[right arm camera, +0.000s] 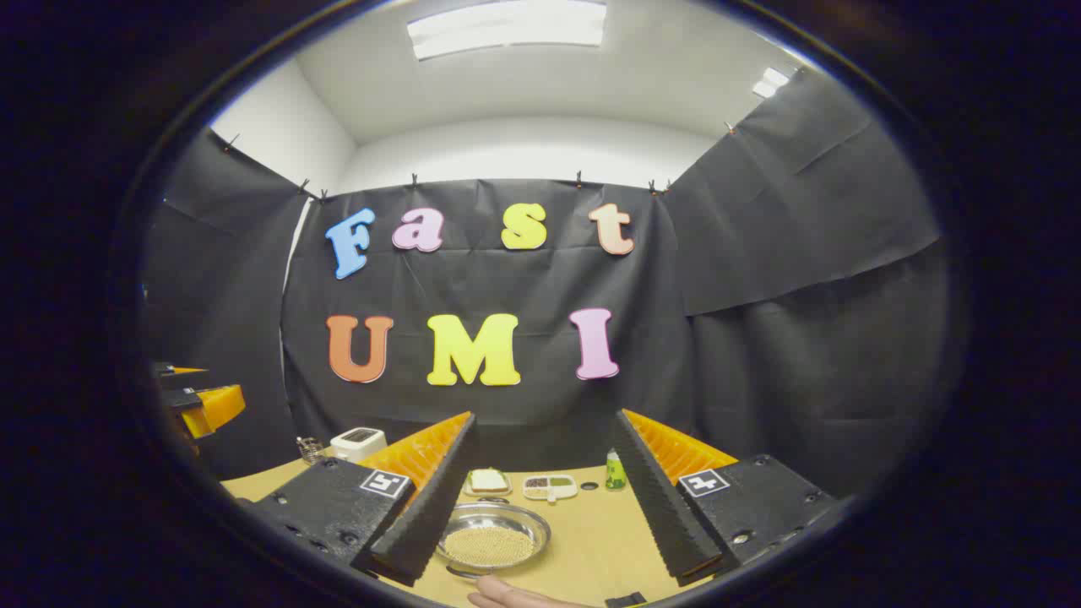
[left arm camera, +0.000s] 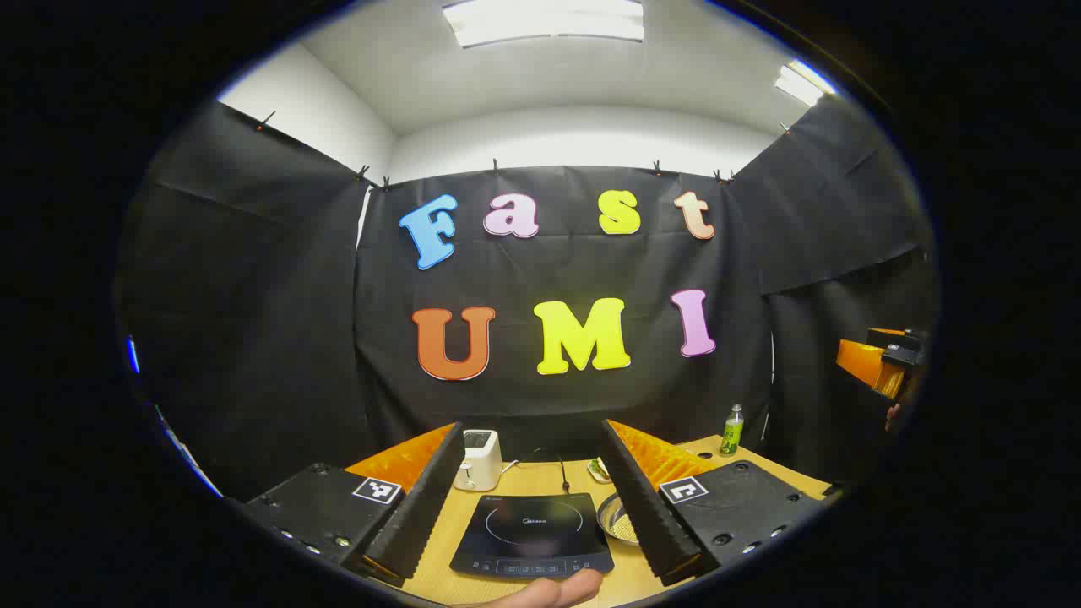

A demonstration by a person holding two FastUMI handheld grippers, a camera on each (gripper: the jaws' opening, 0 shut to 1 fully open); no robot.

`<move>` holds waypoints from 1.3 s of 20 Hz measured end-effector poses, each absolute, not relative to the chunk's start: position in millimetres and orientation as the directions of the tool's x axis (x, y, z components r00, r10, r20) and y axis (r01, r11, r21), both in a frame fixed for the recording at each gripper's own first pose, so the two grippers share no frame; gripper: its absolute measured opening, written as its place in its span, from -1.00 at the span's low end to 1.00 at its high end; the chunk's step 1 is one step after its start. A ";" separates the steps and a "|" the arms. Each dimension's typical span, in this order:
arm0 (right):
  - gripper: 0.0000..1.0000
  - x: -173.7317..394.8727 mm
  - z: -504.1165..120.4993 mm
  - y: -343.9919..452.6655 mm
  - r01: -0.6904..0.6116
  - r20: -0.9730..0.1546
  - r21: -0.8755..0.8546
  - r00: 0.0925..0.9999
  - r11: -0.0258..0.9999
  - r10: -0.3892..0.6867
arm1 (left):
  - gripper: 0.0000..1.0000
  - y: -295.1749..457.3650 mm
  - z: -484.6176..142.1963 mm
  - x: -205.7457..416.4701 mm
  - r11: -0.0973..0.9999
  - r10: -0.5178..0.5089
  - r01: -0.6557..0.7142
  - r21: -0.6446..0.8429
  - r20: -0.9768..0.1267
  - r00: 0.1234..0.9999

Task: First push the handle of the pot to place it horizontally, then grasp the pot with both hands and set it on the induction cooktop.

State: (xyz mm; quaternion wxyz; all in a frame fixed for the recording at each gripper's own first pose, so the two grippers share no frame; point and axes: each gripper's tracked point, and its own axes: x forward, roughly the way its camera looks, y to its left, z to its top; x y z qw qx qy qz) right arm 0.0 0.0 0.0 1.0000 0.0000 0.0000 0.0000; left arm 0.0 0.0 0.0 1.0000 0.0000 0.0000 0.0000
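Both grippers raised and open above the table, pot still beside the cooktop

The pot [right arm camera: 494, 540], a shallow steel bowl-like pan with a pale grainy filling, sits at the lower centre of the right gripper view, between that gripper's fingers in the picture but well below and beyond them. In the left gripper view its rim [left arm camera: 617, 518] peeks out just right of the induction cooktop [left arm camera: 532, 534], which lies flat at bottom centre; the pot is beside the cooktop, not on it. Its handle cannot be made out.

The left gripper [left arm camera: 535, 557] is held level, facing the wall, jaws spread wide with nothing between them. The right gripper [right arm camera: 545, 561] is posed the same way, wide apart and empty. Each shows small at the other's frame edge. A fingertip [left arm camera: 549, 591] intrudes at the bottom edge of the left view, and a hand's edge [right arm camera: 507, 595] at the bottom of the right.

Counted on the wooden table [right arm camera: 591, 540]: one toaster [left arm camera: 479, 460], one green bottle [left arm camera: 731, 431], one plate with bread [right arm camera: 487, 482], one divided dish [right arm camera: 549, 486]
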 end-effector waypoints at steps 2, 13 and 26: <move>0.96 0.4 -0.2 0.3 -0.002 0.001 -0.003 1.000 1.000 0.002 | 0.90 0.3 1.4 0.5 1.000 -0.005 0.005 -0.003 0.003 1.000; 0.96 8.8 -10.1 6.9 -0.027 -0.007 -0.007 1.000 1.000 0.027 | 0.90 7.0 -3.6 0.2 1.000 0.003 -0.003 -0.007 -0.009 1.000; 0.63 44.3 -97.8 64.6 -0.184 -0.190 0.043 0.963 0.982 0.189 | 0.91 -0.4 -10.4 -12.4 1.000 -0.019 0.019 0.002 -0.001 1.000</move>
